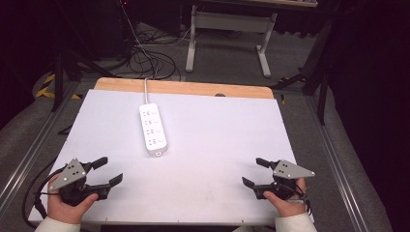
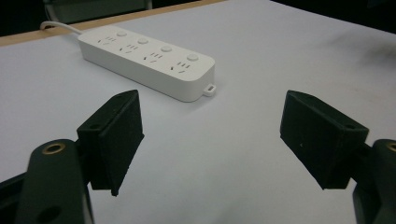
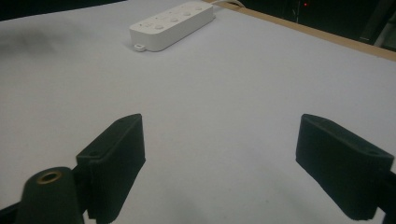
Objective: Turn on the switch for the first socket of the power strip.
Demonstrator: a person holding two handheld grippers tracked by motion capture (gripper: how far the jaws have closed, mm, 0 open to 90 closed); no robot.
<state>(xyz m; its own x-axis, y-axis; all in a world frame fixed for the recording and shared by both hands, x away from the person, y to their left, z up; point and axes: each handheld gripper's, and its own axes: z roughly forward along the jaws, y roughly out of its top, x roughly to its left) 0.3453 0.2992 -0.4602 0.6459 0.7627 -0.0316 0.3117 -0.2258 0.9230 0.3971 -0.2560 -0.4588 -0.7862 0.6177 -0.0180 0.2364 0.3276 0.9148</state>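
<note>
A white power strip (image 1: 153, 128) with several sockets lies on the white table top (image 1: 208, 145), left of centre toward the back; its cord (image 1: 145, 88) runs off the far edge. My left gripper (image 1: 108, 170) rests near the front left corner, open and holding nothing. The strip (image 2: 147, 60) lies ahead of its black jaws. My right gripper (image 1: 254, 172) rests near the front right corner, open and holding nothing too. In the right gripper view the strip (image 3: 172, 24) lies far off at the upper left.
A wooden strip (image 1: 183, 88) borders the table's far edge. Beyond it, cables (image 1: 150, 58) lie on the floor beside a grey desk frame (image 1: 227, 34). Metal rails (image 1: 341, 164) run along both sides of the table.
</note>
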